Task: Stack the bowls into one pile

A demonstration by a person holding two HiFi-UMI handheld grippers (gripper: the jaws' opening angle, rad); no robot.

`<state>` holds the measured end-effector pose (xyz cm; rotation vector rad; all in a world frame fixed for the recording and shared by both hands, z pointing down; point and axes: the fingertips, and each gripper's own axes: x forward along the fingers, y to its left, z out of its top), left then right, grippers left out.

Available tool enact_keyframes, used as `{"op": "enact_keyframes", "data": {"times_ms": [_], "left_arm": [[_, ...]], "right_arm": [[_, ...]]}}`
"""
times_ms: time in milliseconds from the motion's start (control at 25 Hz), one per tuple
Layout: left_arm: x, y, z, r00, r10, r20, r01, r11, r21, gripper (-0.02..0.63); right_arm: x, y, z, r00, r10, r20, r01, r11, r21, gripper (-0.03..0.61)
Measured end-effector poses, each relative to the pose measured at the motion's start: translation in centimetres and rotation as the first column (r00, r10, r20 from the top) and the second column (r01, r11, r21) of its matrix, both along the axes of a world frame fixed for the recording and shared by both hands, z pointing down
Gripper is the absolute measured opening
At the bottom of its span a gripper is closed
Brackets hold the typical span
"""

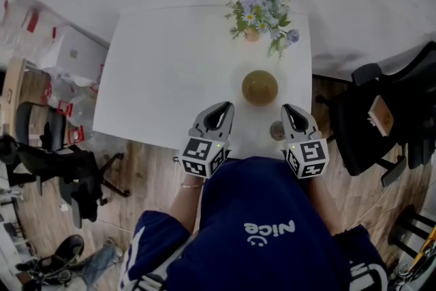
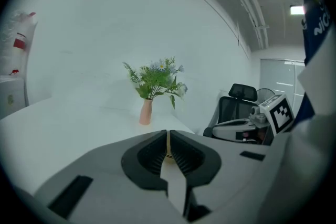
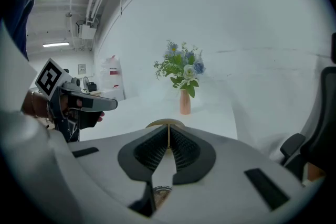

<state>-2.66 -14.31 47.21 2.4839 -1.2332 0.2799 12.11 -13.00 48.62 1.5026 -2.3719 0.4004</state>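
Head view, bowl: an olive-gold bowl (image 1: 259, 87) sits on the white surface (image 1: 170, 71), on the near side of the flower vase (image 1: 252, 34). I cannot tell whether it is one bowl or several nested.
Head view, claws: the left claw (image 1: 223, 108) and right claw (image 1: 289, 108) hang over the near edge, one on each side of the bowl and apart from it.
Head view, small round thing (image 1: 276, 130): it lies just beside the right claw (too small to name).
Left gripper view, left claw (image 2: 168, 136): the jaws are together with nothing clamped. The vase (image 2: 145, 112) stands well beyond.
Right gripper view, right claw (image 3: 168, 131): the jaws are together and empty. The bowl rim (image 3: 165, 124) shows just past the tips, with the vase (image 3: 185, 102) behind it.
Task, judged: no second loose bowl is in sight, so the pile may already be made.
Risk, shove: pressed-together jaws cannot take a rim, and nudging forward would push the bowl toward the vase.
Risk, sweep: a careless right claw could knock the small round thing off the near edge.
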Motion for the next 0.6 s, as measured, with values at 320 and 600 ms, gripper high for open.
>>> {"op": "enact_keyframes", "data": {"times_ms": [320,600], "left_arm": [[-0.3,1.6,0.4,0.999,-0.022,-0.026,0.021,1.0,-0.021,0.017],[-0.4,1.8,-0.5,0.997,-0.042,-0.071,0.042,0.999,0.009,0.017]], "right_arm": [[-0.8,0.9,-0.5,1.0,-0.014,-0.015,0.015,1.0,0.015,0.021],[-1.6,1.1,-0.6,0.998,-0.035,-0.061,0.038,0.999,0.037,0.021]]}}
